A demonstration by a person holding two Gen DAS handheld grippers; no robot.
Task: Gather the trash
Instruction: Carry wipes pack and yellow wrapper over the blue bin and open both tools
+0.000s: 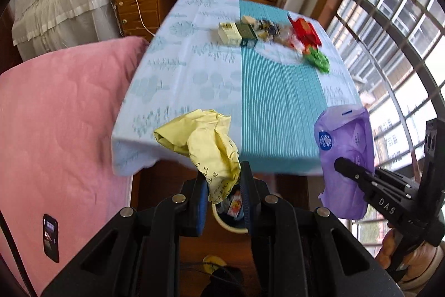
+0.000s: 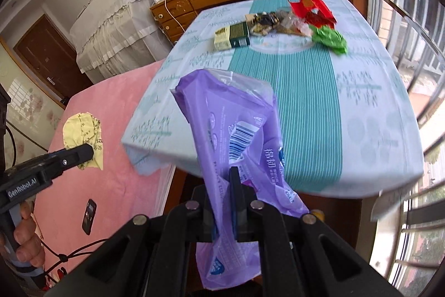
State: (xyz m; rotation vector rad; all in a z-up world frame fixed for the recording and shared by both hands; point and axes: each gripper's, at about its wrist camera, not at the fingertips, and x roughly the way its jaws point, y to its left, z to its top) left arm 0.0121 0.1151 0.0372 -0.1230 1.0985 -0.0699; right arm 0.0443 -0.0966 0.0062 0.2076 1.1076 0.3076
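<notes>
While the cloth-covered worktop [image 1: 278, 107] fills the far view, with a pink bed [image 1: 61, 116] to its left, we carry two pieces of trash near its front edge. Our right gripper [image 2: 225, 202] is clamped on a purple plastic wrapper [image 2: 236, 135], thin, slick and floppy, pinched low so most of it flops above the jaws. Our left gripper [image 1: 224, 194] is clamped on a crumpled yellow paper [image 1: 205, 141], light, soft and creased; a bunched fold gives the surest hold. Far across the worktop lie more scraps: a stiff cream-and-green box [image 1: 236, 34], crinkly red [image 1: 304, 29] and green wrappers [image 1: 317, 60], all light. Below the left jaws we glimpse what seems a bin [image 1: 232, 216].
</notes>
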